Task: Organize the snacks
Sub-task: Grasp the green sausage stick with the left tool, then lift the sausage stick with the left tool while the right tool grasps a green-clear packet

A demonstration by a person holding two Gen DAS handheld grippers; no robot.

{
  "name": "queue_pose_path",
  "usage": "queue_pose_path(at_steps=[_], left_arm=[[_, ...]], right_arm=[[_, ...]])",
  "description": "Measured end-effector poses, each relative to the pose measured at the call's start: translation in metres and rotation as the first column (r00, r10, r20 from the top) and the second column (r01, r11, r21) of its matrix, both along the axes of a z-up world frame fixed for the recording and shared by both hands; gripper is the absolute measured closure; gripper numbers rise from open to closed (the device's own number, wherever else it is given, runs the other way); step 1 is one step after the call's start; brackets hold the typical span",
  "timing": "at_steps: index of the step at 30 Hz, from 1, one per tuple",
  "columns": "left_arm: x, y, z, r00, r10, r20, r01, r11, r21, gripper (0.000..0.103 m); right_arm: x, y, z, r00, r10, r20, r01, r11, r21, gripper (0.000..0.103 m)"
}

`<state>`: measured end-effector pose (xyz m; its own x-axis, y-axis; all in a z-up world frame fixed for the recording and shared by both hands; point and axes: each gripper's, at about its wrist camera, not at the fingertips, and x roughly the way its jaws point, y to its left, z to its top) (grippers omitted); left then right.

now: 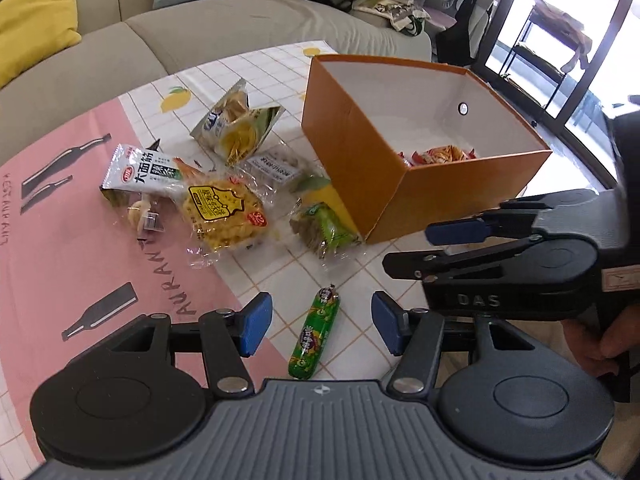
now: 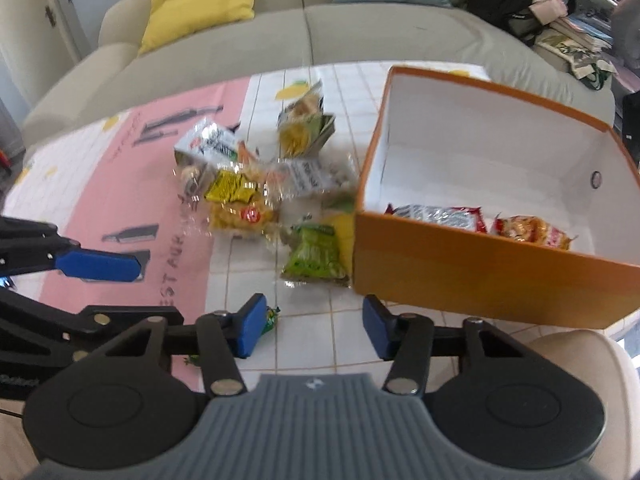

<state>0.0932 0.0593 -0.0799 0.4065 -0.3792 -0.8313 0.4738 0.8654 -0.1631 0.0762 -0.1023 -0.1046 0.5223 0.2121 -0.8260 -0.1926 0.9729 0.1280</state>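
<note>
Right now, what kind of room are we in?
Most likely a home living room. A beige sofa with a yellow cushion curves behind a table covered in a lemon-print cloth, where snack packets lie beside an orange box.

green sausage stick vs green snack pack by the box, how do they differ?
The sausage stick is a slim tube; the green pack is a flat, crinkled pouch. The stick lies alone on the tablecloth between the open left gripper's fingers; the pack sits beside the orange box, at the edge of the snack pile. Both are green and still outside the box.
</note>
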Motion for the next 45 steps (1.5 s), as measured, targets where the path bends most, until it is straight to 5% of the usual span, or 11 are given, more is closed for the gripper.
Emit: queue_pose_path(at_steps=[11, 19, 23, 26, 30, 45], left_arm=[[0.026, -0.010, -0.042, 0.994, -0.074, -0.074, 0.074, 0.997, -0.012, 0.036], [0.028, -0.027, -0.075, 0.976, -0.148, -0.157, 0.163, 0.983, 0.082, 0.036], [0.026, -0.029, -0.083, 0.979, -0.134, -0.157, 0.154, 0.979, 0.130, 0.047], [0.026, -0.028, -0.083, 0.982, -0.119, -0.148, 0.138, 0.982, 0.125, 0.053], [0.026, -0.028, -0.081, 0.984, -0.100, -0.149, 0.120, 0.984, 0.130, 0.078], [0.029, 0.004, -0.069, 0.982, 0.146, -0.121, -0.130, 0.982, 0.134, 0.079]], right_arm=[[0.026, 0.000, -0.035, 0.996, -0.021, -0.081, 0.020, 1.000, -0.009, 0.067], [0.029, -0.010, -0.047, 0.995, -0.018, -0.100, 0.019, 1.000, 0.001, 0.068], [0.032, -0.008, -0.050, 0.996, -0.004, -0.088, 0.005, 1.000, 0.007, 0.067], [0.032, -0.005, -0.049, 0.998, 0.012, -0.067, -0.011, 1.000, 0.008, 0.067], [0.030, 0.000, -0.045, 0.999, 0.041, -0.027, -0.042, 0.999, -0.006, 0.067], [0.028, 0.043, -0.039, 0.979, 0.143, 0.146, -0.122, 0.982, -0.145, 0.060]])
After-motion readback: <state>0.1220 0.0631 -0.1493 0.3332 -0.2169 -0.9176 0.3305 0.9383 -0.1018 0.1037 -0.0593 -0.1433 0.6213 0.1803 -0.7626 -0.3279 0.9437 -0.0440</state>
